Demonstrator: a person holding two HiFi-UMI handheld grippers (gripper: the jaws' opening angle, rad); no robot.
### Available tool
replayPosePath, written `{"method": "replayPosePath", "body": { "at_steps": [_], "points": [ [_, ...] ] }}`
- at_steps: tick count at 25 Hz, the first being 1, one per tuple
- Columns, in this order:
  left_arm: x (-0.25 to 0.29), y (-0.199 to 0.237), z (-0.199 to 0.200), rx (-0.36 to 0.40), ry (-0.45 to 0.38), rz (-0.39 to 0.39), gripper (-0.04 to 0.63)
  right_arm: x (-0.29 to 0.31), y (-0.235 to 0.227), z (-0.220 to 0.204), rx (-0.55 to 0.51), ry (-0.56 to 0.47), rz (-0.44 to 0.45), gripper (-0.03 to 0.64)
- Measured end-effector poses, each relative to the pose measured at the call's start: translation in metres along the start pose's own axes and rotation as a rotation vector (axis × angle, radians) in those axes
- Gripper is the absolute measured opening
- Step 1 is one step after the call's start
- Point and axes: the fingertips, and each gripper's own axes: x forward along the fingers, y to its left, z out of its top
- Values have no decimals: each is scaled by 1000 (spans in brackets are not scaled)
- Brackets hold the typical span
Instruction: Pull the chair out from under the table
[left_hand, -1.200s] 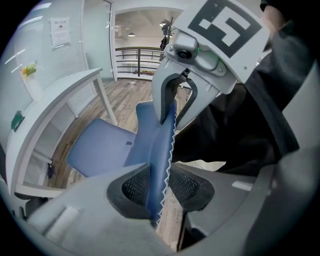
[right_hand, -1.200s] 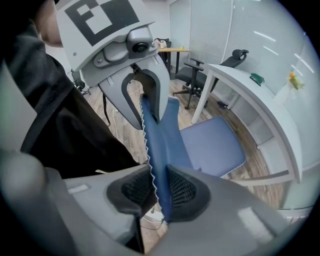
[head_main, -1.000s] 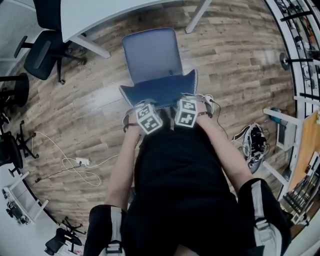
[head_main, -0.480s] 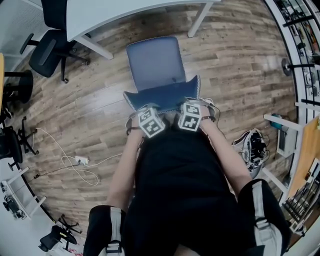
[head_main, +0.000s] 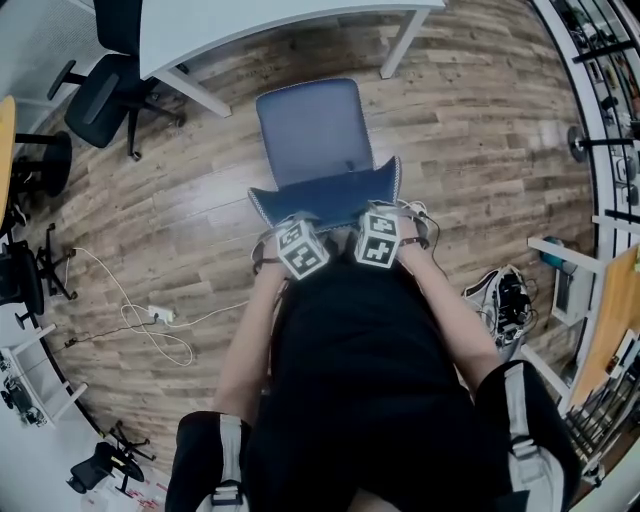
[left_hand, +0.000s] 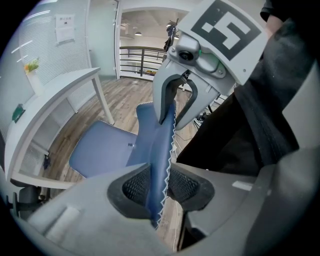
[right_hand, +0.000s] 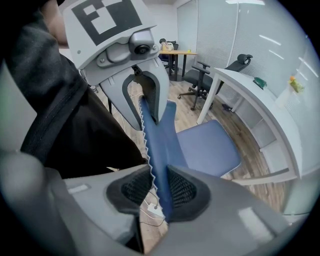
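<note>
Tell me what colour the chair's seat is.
The chair's seat is blue; the head view shows it best.

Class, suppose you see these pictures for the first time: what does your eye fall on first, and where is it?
The blue chair stands out at the centre of the head view, on the wood floor, just clear of the white table at the top. The left gripper and right gripper are both clamped, side by side, on the top edge of its backrest.
</note>
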Motion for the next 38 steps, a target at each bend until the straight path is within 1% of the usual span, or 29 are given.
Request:
{"method": "replayPosePath", "body": {
  "at_steps": [8,15,25,29,38],
  "points": [
    [-2,-5,8,-30,-12,-5,115,-8,0,-6,-18,1,-3,100],
    [-2,-8,13,-31,-18,-18,117,-12,1,-9,-20,-11,6,100],
    [-8,8,19,-38,-19,-23,118,-16,-16,-1,2,-26,36,104],
    [-8,19,21,-31,-25,-10,118,-17,-24,2,-7,-40,33,106],
    [-13,32,28,-48,-9,-51,120,-22,-42,7,-19,-51,39,104]
  ]
}}
